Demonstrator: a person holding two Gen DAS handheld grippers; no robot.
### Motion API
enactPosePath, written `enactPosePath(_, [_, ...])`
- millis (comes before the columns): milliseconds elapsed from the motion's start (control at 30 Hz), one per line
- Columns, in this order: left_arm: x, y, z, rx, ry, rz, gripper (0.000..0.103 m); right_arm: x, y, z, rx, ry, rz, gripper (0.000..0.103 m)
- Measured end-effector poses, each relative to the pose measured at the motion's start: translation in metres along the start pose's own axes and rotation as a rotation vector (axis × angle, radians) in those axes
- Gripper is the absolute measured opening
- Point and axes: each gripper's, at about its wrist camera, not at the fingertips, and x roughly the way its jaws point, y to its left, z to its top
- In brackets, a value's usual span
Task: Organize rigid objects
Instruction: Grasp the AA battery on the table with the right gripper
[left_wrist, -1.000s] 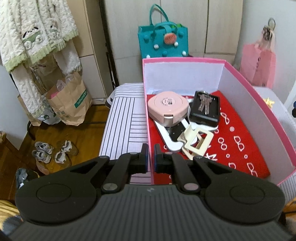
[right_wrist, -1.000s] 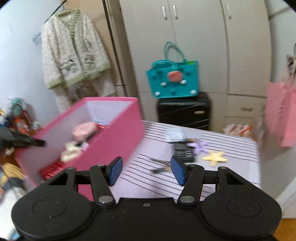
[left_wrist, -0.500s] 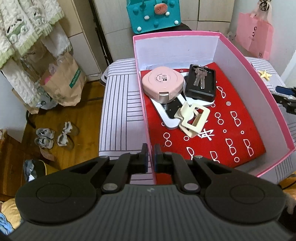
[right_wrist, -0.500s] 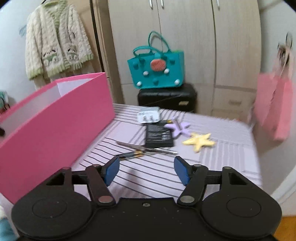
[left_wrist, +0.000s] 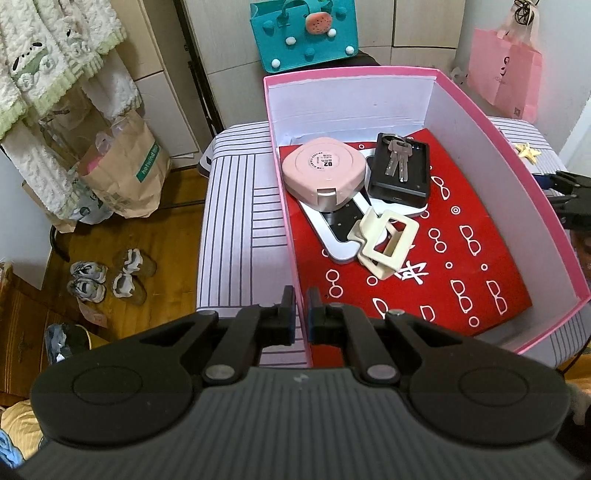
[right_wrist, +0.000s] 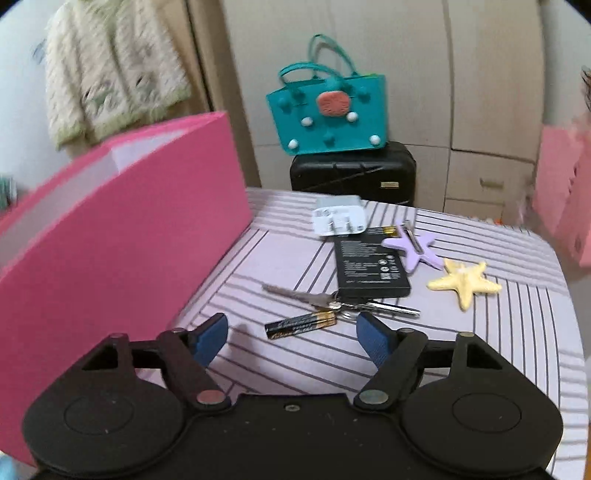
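My left gripper (left_wrist: 301, 314) is shut on the near left wall of the pink box (left_wrist: 291, 236). The box holds a pink round case (left_wrist: 323, 171), a black charger (left_wrist: 400, 173) with keys on it, and a cream clip (left_wrist: 386, 242) on a red lining. My right gripper (right_wrist: 291, 332) is open and empty, low over the striped table (right_wrist: 480, 354). Just beyond it lie two batteries (right_wrist: 301, 324), a key bunch (right_wrist: 332, 299), a black battery pack (right_wrist: 371, 266), a white plug (right_wrist: 340, 219), a purple star (right_wrist: 415, 249) and a yellow star (right_wrist: 465, 282). The pink box (right_wrist: 110, 236) stands to its left.
A teal bag (right_wrist: 327, 114) sits on a black case (right_wrist: 354, 171) behind the table. A pink paper bag (left_wrist: 504, 68) hangs at the right. A brown paper bag (left_wrist: 125, 170) and shoes (left_wrist: 107, 277) are on the floor at the left.
My right gripper has dropped and moved closer to the batteries and keys on the table. My left gripper has stayed clamped on the box wall, with the view tilted a little higher.
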Motion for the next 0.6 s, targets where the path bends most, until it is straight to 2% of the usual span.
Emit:
enactPosePath(133, [0.0,0.0,-0.001,-0.005,-0.008,0.001,0.005,0.002,0.005,0.0,-0.051,-0.011,-0.036,0.072])
enactPosePath(200, [-0.001,0.0,-0.003,-0.005,-0.018,0.004,0.005,0.0,0.001,0.003,-0.04,-0.01,-0.035,0.061])
enactPosePath(233, [-0.001,0.0,-0.003,-0.006,-0.023,0.004,0.005,-0.001,0.001,0.003,-0.051,-0.01,-0.057,0.051])
enactPosePath(267, [-0.001,0.0,-0.004,-0.011,-0.026,0.002,0.005,-0.002,0.001,0.002,-0.065,-0.012,-0.066,0.048])
enactPosePath(467, [-0.002,0.003,-0.005,-0.018,-0.033,-0.004,0.005,-0.011,0.001,-0.001,-0.059,-0.005,-0.05,0.048])
enactPosePath(600, [-0.001,0.004,-0.003,-0.024,-0.029,-0.011,0.005,-0.028,0.003,0.003,-0.032,-0.031,-0.016,0.048])
